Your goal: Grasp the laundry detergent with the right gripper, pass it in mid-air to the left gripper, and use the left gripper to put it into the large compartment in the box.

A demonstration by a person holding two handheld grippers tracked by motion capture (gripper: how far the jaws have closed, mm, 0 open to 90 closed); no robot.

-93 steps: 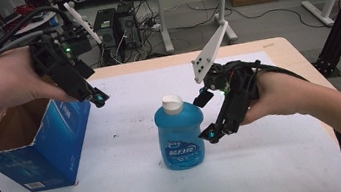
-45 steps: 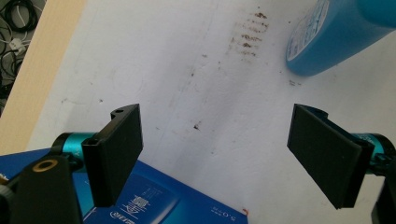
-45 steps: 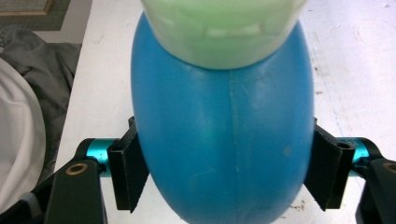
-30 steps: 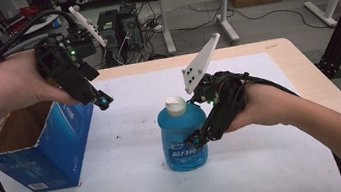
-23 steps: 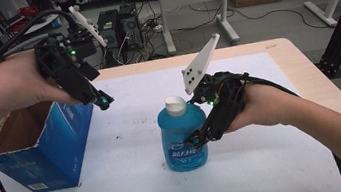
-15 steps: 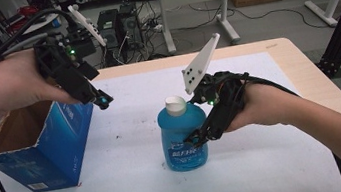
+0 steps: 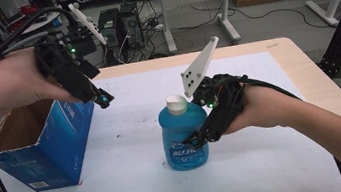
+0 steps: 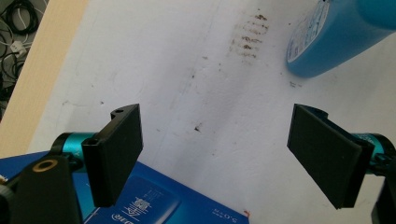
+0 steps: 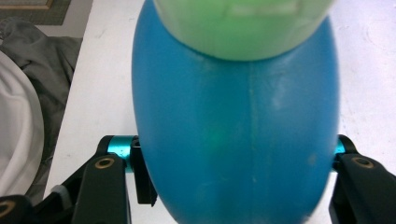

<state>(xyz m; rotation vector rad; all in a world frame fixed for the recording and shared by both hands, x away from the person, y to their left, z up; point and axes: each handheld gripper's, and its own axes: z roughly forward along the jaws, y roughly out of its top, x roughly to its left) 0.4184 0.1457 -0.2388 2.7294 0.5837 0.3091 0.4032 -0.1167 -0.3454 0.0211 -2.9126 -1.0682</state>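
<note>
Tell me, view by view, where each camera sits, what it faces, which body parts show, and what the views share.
High view: above the table's near side, looking forward and down on the table; both forearms, left gripper, right gripper.
Left gripper view: rides the left gripper, facing down at the table, spread fingers.
Right gripper view: rides the right gripper, against the blue bottle.
Shared: blue bottle; blue box.

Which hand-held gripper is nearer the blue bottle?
Right. The right hand-held gripper has its jaws around the blue bottle; the left hand-held gripper hangs open above the blue box, apart from it.
</note>
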